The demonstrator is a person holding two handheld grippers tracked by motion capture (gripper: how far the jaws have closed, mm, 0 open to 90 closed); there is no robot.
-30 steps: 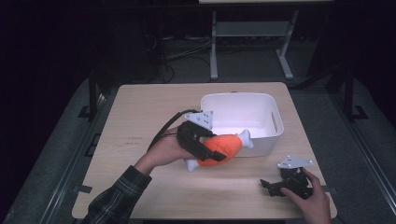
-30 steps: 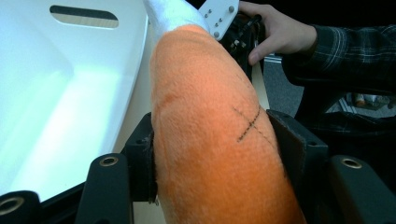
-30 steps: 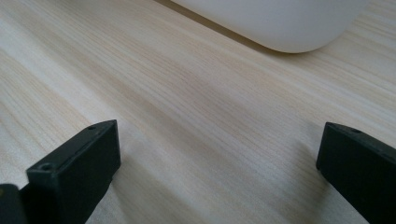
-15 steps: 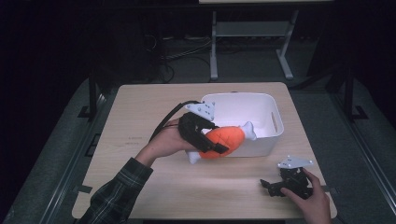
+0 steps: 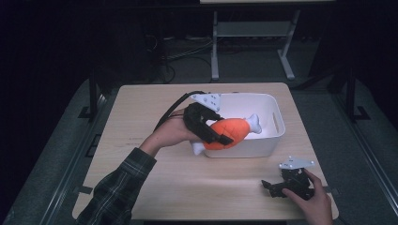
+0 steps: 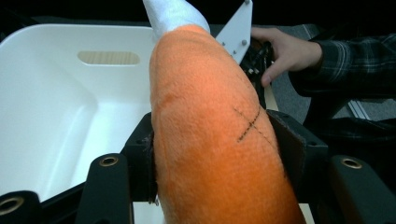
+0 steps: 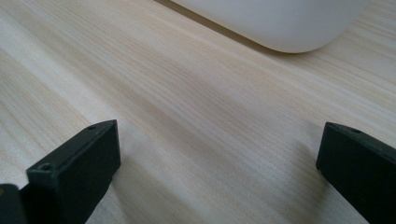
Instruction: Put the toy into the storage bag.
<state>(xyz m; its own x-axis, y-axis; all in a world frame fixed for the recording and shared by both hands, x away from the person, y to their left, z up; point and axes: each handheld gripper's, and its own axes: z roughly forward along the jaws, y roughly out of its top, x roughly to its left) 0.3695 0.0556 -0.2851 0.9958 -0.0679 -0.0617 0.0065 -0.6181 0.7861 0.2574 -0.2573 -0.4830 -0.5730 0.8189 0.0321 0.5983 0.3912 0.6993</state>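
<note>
No readable text, label, brand, number or sign anywhere. Only mark found: a cross of dark stitches on the orange plush drumstick, just ahead of the right-hand jaw of the left gripper that clamps it; a sewn mark, not a letter or numeral. Bare white on the bin beyond those jaws, handle slot unprinted. Plain wood grain on the table between the spread jaws of the right gripper. Blank grey plate on that gripper in the high view, screw heads alone, nothing legible at that size.
</note>
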